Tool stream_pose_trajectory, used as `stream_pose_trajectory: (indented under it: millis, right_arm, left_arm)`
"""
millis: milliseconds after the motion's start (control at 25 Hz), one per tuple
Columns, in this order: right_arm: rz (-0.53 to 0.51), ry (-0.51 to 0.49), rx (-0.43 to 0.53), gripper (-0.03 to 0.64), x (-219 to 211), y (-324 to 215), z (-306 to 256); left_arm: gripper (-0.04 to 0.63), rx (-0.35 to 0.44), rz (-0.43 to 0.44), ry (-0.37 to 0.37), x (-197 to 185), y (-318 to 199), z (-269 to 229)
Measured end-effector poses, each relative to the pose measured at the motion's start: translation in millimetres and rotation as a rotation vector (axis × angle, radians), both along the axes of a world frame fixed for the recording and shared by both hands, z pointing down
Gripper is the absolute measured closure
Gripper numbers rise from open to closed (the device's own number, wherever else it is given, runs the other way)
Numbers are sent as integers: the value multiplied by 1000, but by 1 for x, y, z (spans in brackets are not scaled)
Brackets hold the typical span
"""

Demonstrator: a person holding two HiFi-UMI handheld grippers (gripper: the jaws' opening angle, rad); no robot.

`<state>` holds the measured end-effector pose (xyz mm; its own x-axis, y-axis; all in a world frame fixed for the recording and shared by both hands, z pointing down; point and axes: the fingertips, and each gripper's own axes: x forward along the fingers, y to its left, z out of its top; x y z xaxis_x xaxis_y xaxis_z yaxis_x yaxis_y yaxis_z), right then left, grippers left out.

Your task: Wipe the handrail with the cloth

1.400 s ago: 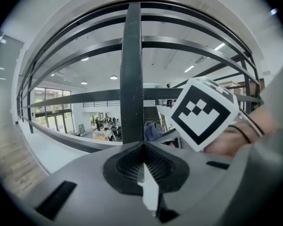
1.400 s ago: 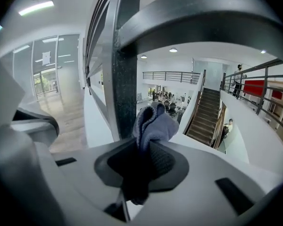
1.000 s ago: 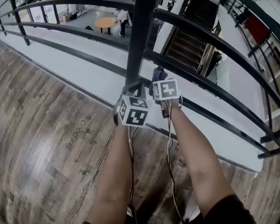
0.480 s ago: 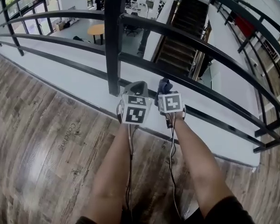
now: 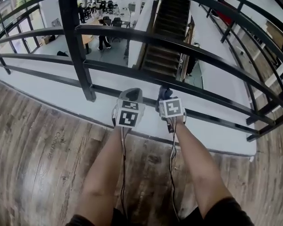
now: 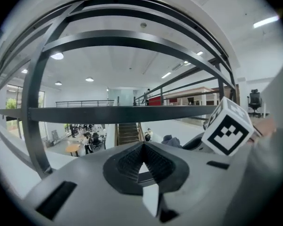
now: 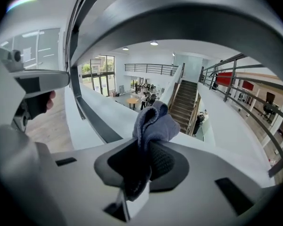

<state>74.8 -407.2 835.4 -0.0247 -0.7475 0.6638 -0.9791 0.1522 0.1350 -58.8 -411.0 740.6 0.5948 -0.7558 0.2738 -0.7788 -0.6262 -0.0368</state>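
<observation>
Holding the cloth (image 7: 153,121) pinched in my right gripper (image 7: 148,147), its bunched end poking out past the jaws, I had the handrail (image 6: 122,113) running crosswise, left to right, ahead of both tools. My left gripper (image 6: 142,147) was pressed together on nothing. The nearest bar lay just above and beyond the cloth, apparently not touching it, so I judged the right gripper best placed to lift and wipe along it.
</observation>
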Motion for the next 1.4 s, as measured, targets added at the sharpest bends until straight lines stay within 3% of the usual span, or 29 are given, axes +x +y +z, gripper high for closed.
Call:
stream_pose_trajectory:
  millis: [200, 440, 640, 840, 1040, 1240, 1400]
  right_arm:
    - [44, 38, -9, 549, 81, 34, -2]
    - [179, -90, 0, 549, 180, 76, -5]
    - [176, -3, -10, 549, 246, 107, -3]
    - [141, -67, -8, 549, 285, 128, -8]
    - [209, -28, 1, 549, 360, 165, -5]
    - [247, -6, 22, 549, 421, 197, -9]
    - [280, 7, 30, 549, 466, 220, -7]
  left_arm:
    - [592, 19, 87, -42, 52, 22, 0]
    - [592, 18, 200, -34, 138, 59, 7]
    - [592, -39, 304, -51, 216, 97, 21]
    - [592, -64, 302, -56, 266, 106, 26]
    - [592, -135, 354, -58, 338, 142, 47]
    - [592, -152, 393, -10, 416, 178, 40]
    - [592, -149, 440, -13, 471, 202, 33]
